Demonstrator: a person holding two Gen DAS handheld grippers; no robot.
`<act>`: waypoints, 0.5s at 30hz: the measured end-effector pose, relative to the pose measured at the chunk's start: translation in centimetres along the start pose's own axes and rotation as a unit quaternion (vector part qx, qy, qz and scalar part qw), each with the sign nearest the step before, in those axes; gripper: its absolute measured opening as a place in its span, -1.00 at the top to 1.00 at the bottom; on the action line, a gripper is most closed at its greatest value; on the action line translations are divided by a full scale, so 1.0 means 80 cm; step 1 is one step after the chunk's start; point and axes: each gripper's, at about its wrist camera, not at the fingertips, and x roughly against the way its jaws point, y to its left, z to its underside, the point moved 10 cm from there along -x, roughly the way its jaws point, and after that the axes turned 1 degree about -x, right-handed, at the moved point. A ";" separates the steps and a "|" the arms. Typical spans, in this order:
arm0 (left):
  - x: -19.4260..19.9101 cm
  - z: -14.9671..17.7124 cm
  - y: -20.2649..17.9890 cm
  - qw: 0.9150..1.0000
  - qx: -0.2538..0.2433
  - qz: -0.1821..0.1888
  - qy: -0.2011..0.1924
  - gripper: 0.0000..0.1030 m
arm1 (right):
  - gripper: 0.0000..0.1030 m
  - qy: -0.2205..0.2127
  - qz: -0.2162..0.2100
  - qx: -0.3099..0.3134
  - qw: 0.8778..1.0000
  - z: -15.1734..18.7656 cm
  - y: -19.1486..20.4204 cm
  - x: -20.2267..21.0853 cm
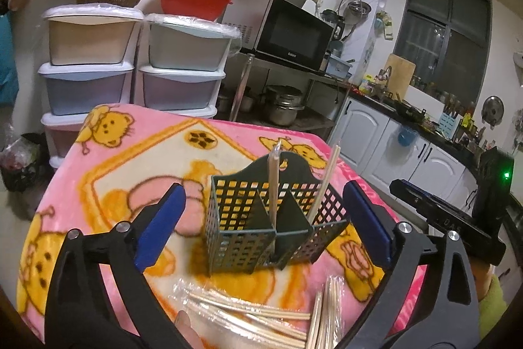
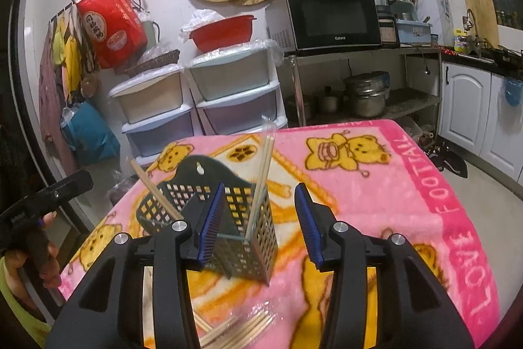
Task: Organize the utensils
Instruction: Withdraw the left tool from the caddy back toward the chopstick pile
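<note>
Each gripper is built from matte black plastic arms, joined by round silver screw heads and tipped with blue ribbed pads (image 2: 209, 218) on the two fingers; this is seen on the left gripper (image 1: 264, 224) and the right gripper (image 2: 261, 221) alike. On the black body seen beside the left gripper, a green light (image 1: 506, 175) and faint pale lettering are shown. A yellow-green sleeve (image 2: 23, 313) is worn at the wrist.

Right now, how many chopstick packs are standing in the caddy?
2. One wrapped pack stands upright in a middle section of the caddy; another pack leans in the section beside it. More lie loose on the blanket.
</note>
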 end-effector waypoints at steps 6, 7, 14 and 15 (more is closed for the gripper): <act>0.005 0.015 0.003 1.000 0.004 -0.002 0.009 -0.76 | 0.17 0.016 -0.004 0.004 1.000 0.019 0.004 0.003; 0.005 0.018 0.005 1.000 0.005 -0.003 0.011 -0.77 | 0.17 0.018 -0.005 0.004 1.000 0.022 0.005 0.004; 0.006 0.037 0.021 0.999 0.018 -0.008 0.027 -0.77 | 0.18 0.036 -0.012 0.008 0.999 0.044 0.012 0.006; 0.005 0.041 0.023 0.999 0.020 -0.007 0.031 -0.77 | 0.17 0.039 -0.013 0.009 0.999 0.046 0.013 0.006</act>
